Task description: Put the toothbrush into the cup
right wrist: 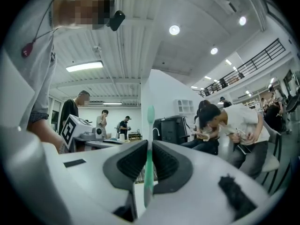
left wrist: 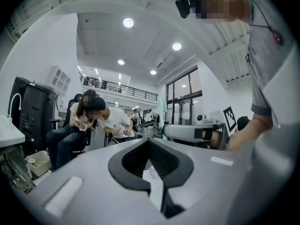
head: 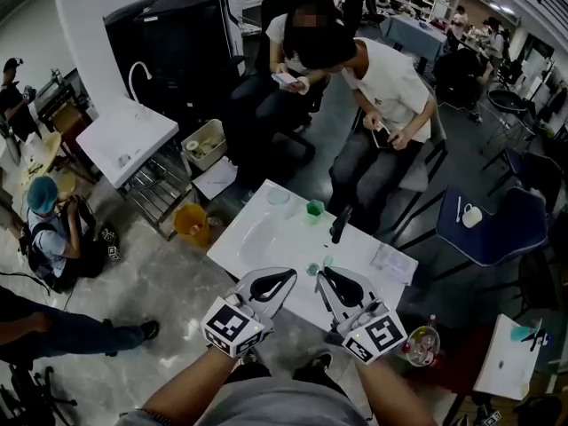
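A large open lab hall is going about its day: two people (head: pixel 390 82) are sitting on office chairs over their phones beside a white tabletop (head: pixel 266 238) on a polished concrete floor (head: pixel 151 282). Others are working at cluttered benches (head: pixel 40 149) near a black cabinet (head: pixel 177 43), while round ceiling lights (left wrist: pixel 128 22) are shining above a railed mezzanine (left wrist: pixel 117 87).

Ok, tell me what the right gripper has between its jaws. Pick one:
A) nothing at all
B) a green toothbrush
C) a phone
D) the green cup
B: in the right gripper view, a green toothbrush stands upright, clamped between the jaws of the right gripper.
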### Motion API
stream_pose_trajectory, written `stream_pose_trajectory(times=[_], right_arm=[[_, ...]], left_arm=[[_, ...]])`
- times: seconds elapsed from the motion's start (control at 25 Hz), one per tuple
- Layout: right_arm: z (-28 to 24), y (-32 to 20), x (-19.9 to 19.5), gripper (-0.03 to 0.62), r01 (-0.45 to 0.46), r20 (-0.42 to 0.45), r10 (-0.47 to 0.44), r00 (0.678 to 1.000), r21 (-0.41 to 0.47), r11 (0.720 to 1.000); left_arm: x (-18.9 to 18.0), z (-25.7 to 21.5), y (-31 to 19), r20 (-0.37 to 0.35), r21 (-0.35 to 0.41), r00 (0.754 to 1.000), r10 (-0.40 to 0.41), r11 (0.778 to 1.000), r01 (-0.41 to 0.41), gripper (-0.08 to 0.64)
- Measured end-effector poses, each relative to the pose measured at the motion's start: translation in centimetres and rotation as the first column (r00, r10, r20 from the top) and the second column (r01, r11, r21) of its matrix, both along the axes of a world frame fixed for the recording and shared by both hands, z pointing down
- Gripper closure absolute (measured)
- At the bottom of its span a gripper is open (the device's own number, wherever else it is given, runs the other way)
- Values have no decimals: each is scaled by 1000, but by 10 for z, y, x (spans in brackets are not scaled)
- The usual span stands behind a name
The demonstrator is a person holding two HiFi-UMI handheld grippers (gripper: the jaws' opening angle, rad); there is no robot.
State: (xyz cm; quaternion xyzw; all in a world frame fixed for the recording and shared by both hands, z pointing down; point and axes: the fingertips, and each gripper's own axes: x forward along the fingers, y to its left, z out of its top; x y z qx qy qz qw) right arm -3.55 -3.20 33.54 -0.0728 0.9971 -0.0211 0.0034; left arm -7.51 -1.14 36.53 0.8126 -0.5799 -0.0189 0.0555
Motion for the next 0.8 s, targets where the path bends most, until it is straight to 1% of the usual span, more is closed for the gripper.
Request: stream_pose_trajectory(times=[0.16, 0.44, 0.6, 0.8], right_arm=[[-2, 14, -23, 551, -42, 9, 42, 999, 15, 999], [-3, 23, -51, 551, -140, 20, 139, 990, 28, 990], [-4, 22, -65, 551, -177, 16, 177, 984, 39, 983], [-5, 9, -76, 551, -216, 22, 215, 976, 50, 975]], left_arm=[[-27, -3, 13, 3, 19, 1000, 17, 1000, -17, 554], [-60, -4, 25, 2, 37, 997, 79, 996, -79, 554], [-77, -7, 24, -3, 46, 996, 91, 995, -91, 554], [-86, -13, 8, 4, 65, 992, 123, 990, -123, 554]])
